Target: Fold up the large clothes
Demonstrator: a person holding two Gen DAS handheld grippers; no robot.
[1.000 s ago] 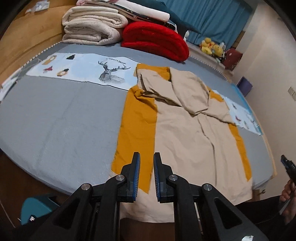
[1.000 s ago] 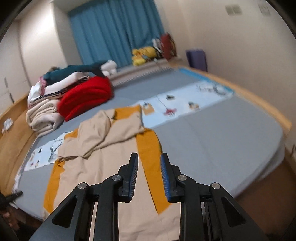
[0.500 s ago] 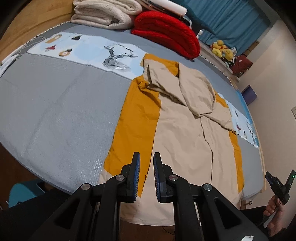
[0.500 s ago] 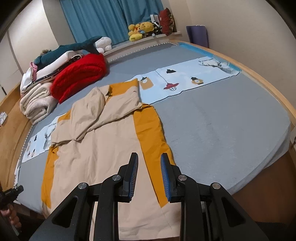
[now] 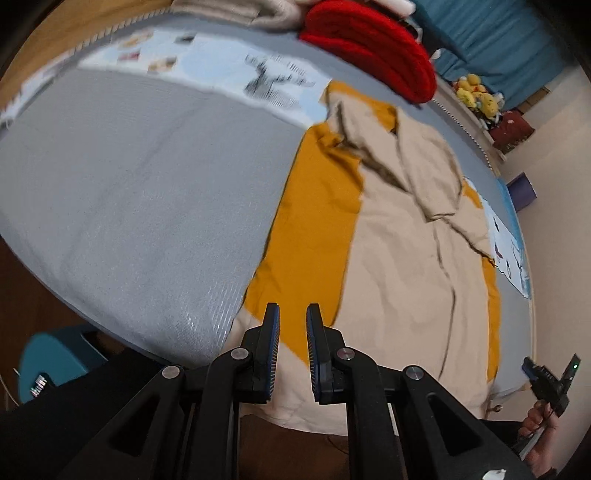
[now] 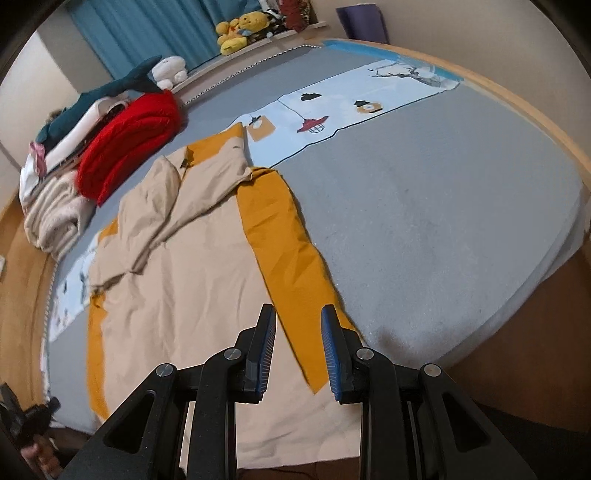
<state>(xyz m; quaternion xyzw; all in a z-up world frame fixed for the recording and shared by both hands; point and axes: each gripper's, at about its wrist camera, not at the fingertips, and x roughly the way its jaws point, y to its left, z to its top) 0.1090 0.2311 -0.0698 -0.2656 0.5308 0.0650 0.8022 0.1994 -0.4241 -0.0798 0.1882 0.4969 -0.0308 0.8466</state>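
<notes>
A large beige garment [image 5: 399,266] with orange side bands lies spread flat on the grey bed [image 5: 129,192], its top part crumpled and folded over. The near hem hangs over the bed's front edge. My left gripper [image 5: 291,314] hovers above the near left orange band, jaws narrowly open with nothing between them. My right gripper [image 6: 298,317] is open above the near end of the right orange band [image 6: 288,251] of the garment [image 6: 184,295], not touching it. The right gripper [image 5: 546,376] and the hand holding it also show at the left wrist view's lower right.
A red folded blanket [image 6: 129,144] and beige folded blankets [image 6: 51,218] are stacked at the bed's far end, with plush toys [image 6: 236,33] and blue curtains behind. A printed light-blue runner [image 6: 351,107] crosses the bed. A teal stool [image 5: 48,362] stands by the near left edge.
Both grippers have come down and tilted toward the garment's near hem, which now looms larger. The garment itself has not moved and both jaws kept their gaps.
</notes>
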